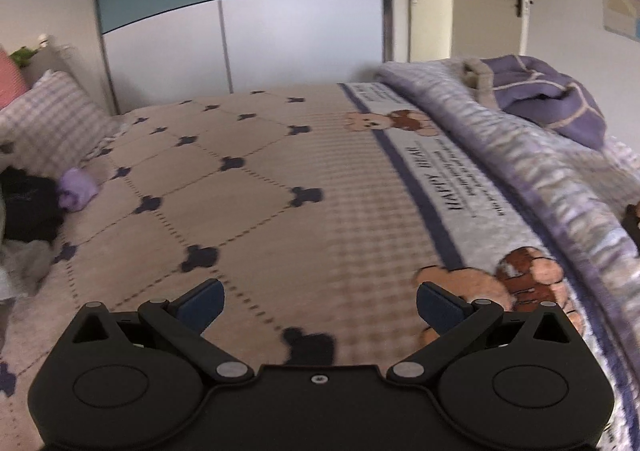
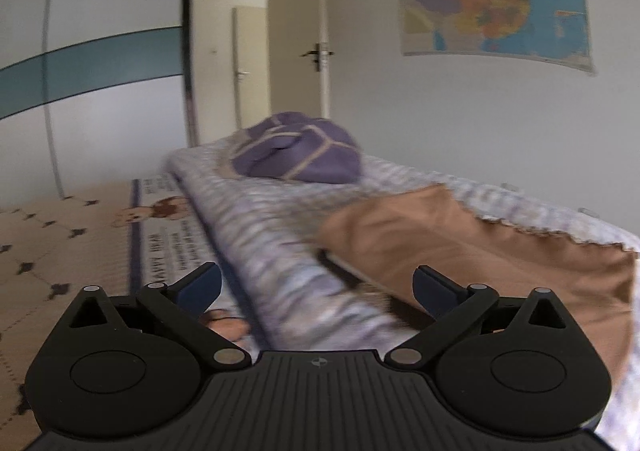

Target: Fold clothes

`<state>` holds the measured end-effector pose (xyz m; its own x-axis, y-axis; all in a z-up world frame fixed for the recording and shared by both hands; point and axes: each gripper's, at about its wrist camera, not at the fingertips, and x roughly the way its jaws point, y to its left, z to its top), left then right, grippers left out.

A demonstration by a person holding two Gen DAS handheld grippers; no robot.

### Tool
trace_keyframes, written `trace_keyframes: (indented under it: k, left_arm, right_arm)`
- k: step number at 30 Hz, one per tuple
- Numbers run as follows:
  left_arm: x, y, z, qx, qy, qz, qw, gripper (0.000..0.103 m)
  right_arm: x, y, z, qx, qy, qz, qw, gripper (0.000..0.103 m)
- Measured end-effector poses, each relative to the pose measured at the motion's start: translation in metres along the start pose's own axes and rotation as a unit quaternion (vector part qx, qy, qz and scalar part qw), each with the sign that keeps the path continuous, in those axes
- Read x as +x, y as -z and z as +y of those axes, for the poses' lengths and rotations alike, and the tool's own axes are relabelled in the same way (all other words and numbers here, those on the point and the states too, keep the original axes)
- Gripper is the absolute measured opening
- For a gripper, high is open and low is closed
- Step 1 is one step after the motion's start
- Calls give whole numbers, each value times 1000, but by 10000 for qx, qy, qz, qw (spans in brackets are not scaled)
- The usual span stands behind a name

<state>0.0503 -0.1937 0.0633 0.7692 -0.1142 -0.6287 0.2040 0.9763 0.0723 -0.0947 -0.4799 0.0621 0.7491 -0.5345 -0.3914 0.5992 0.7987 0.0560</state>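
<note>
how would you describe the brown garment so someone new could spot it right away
Start at the bed with the bear-print cover, then go to the folded lilac checked blanket along its side. The brown garment lies spread flat on that blanket, just ahead of the open right gripper. It is plain tan, unlike the bunched purple garment with pale stripes farther back.

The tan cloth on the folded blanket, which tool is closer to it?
Right. The right tool hangs open just short of the tan cloth; the left tool is over the bear-print bedspread, the cloth outside its view.
</note>
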Motion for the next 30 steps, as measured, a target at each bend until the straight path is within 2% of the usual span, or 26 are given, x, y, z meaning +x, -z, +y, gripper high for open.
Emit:
trace_keyframes:
  k: [4,7,14,21,30]
  left_arm:
    - [-9,16,30,-152,-162,-25,9998,102]
    - [-9,30,50,-337,-215,102,9991,102]
    - [-6,69,89,-630,-430,276,9967,102]
    - [2,101,118,-659,-617,339,9953,102]
    - [23,135,152,-798,-808,346,9929,102]
  right_arm:
    - [-3,6,27,-37,-493,75,9988,103]
    - [-4,12,46,-173,-750,190,9969,103]
    - [-7,29,84,-499,-822,330,9948,103]
    - [-11,44,120,-540,-1301,605,9882,103]
    - [-26,78,171,-1298,-1601,690,9761,103]
